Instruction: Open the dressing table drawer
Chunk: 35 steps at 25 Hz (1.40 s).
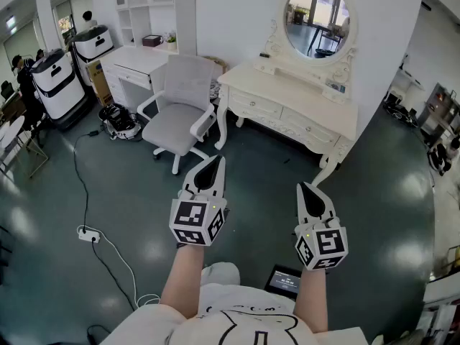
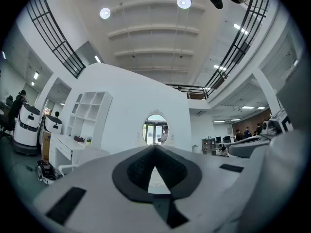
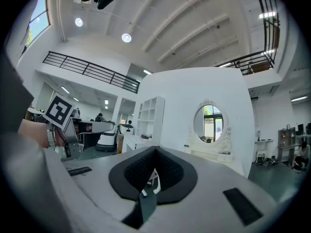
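Note:
The cream dressing table (image 1: 287,92) stands against the far wall under an oval mirror (image 1: 317,20). Its drawers (image 1: 255,107) along the front look closed. My left gripper (image 1: 217,162) is held over the dark floor well short of the table, jaws shut and empty. My right gripper (image 1: 302,187) hangs beside it, also shut on nothing. In the left gripper view the closed jaws (image 2: 155,147) point toward the mirror (image 2: 155,129). The right gripper view shows its closed jaws (image 3: 156,149) with the mirror (image 3: 210,123) and table (image 3: 216,155) off to the right.
A white office chair (image 1: 180,113) stands between me and the table's left end. Behind it are a white desk (image 1: 136,62) and shelving. Two white-and-black machines (image 1: 54,77) stand at the left. A power strip with cable (image 1: 89,236) lies on the floor.

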### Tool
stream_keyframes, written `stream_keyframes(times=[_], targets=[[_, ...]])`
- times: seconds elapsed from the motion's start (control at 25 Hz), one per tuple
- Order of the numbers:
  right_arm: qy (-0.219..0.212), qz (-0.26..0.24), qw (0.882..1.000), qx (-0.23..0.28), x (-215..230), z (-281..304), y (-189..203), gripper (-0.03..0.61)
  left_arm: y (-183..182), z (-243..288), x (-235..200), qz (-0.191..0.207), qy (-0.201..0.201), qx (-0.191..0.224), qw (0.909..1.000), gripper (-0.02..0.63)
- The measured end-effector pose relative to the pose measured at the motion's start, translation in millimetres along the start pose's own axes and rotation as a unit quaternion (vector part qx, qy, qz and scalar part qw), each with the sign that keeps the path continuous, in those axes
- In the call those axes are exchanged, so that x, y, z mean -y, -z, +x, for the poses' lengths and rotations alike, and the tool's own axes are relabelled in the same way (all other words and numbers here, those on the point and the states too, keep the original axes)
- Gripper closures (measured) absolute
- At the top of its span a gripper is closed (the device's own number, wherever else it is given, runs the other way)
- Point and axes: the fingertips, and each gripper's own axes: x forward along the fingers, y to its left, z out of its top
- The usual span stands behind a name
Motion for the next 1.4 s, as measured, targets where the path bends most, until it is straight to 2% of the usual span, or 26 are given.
stream_keyframes(times=[0.36,0.6,1.08,1.4], targets=[[0.006,0.019,1.0,0.009,14.0,19.9,3.5,0.574,5.0,22.9,-0.8,0.016,0.013,-0.007,0.9998,0.614],[0.004,0.021,1.0,0.008,24.4,55.7,9.6,0.574,11.8,53.1,-14.8,0.025,0.019,-0.011,0.9995,0.613],[0.006,0.021,1.0,0.001,73.4,174.1,12.0,0.572,20.5,171.8,-69.5,0.007,0.029,-0.014,0.9995,0.614],[0.019,0.018,1.0,-0.003,104.4,244.5,10.1,0.572,21.9,250.5,-100.6,0.007,0.052,-0.018,0.9985,0.614]])
